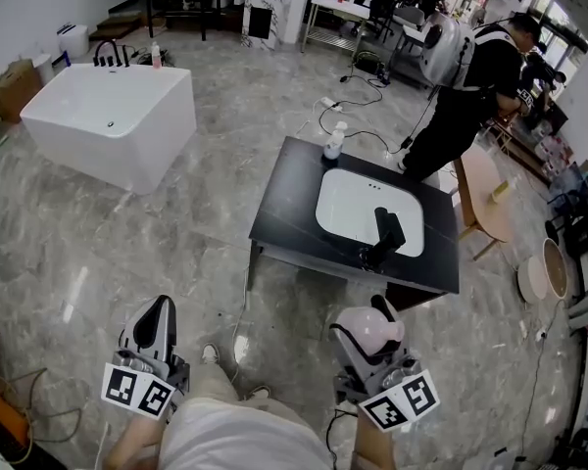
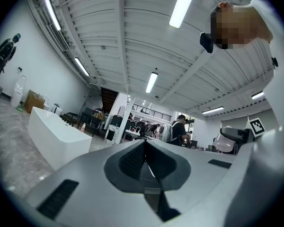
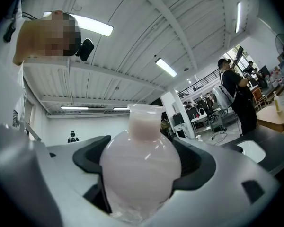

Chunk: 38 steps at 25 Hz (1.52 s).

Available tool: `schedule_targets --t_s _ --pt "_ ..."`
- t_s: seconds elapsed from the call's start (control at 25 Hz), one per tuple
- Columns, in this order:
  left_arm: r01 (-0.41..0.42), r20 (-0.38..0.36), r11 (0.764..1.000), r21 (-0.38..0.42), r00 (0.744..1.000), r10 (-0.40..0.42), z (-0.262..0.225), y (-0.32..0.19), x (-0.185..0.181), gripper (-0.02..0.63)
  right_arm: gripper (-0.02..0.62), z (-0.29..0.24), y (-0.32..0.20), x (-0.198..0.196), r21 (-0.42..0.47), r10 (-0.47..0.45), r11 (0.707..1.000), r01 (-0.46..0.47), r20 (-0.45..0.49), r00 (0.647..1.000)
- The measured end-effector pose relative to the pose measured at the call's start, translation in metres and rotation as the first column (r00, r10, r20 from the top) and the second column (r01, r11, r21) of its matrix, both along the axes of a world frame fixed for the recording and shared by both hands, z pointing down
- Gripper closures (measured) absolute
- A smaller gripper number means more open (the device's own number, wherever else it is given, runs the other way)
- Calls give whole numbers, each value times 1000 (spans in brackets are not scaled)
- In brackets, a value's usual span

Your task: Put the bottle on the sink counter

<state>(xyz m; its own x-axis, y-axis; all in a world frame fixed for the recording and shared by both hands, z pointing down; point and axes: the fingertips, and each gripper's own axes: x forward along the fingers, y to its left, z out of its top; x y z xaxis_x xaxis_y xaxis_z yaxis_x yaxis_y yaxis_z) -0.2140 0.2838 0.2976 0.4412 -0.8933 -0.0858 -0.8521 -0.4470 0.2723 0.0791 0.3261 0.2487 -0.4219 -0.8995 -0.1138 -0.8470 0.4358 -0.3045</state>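
Note:
My right gripper (image 1: pixel 370 333) is shut on a pale pink bottle (image 3: pixel 140 167), which stands between its dark pads with the cap pointing away; the bottle (image 1: pixel 373 327) shows as a pink dome low in the head view. My left gripper (image 1: pixel 155 326) is shut with nothing in it, its pads meeting (image 2: pixel 144 162). Both are held low by the person's body. Ahead stands the black sink counter (image 1: pixel 294 199) with a white basin (image 1: pixel 351 204) and a black faucet (image 1: pixel 384 235). A small clear bottle (image 1: pixel 334 142) stands on its far edge.
A white bathtub (image 1: pixel 113 116) stands far left on the grey marble floor (image 1: pixel 196 262). A person in black (image 1: pixel 470 96) bends beyond the counter, next to a wooden table (image 1: pixel 485 194). Cables (image 1: pixel 358 116) run over the floor. Shelves and desks line the back wall.

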Motion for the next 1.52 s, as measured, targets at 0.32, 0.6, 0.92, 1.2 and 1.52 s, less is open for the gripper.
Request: schedule_targets --t_s 0.32,0.6,0.92,1.2,1.52 --pt "-57 -17 998 -19 998 56 6 -67 6 592 172 1 -49 -8 -20 27 999 -27 -4 1000" --pt "-172 -18 985 22 985 173 -4 -192 23 591 173 -7 -144 -14 -18 96 995 -97 -26 995" --pt "-327 -47 944 -37 944 326 20 -305 52 592 173 0 -230 -17 -71 201 976 -205 -57 978" --pt "-398 -82 913 -87 917 391 41 -342 118 592 172 26 -261 21 -121 229 964 -235 -60 972" --pt "-315 -20 945 -89 949 314 38 -352 143 592 173 39 -297 53 -124 123 984 -129 -48 991"
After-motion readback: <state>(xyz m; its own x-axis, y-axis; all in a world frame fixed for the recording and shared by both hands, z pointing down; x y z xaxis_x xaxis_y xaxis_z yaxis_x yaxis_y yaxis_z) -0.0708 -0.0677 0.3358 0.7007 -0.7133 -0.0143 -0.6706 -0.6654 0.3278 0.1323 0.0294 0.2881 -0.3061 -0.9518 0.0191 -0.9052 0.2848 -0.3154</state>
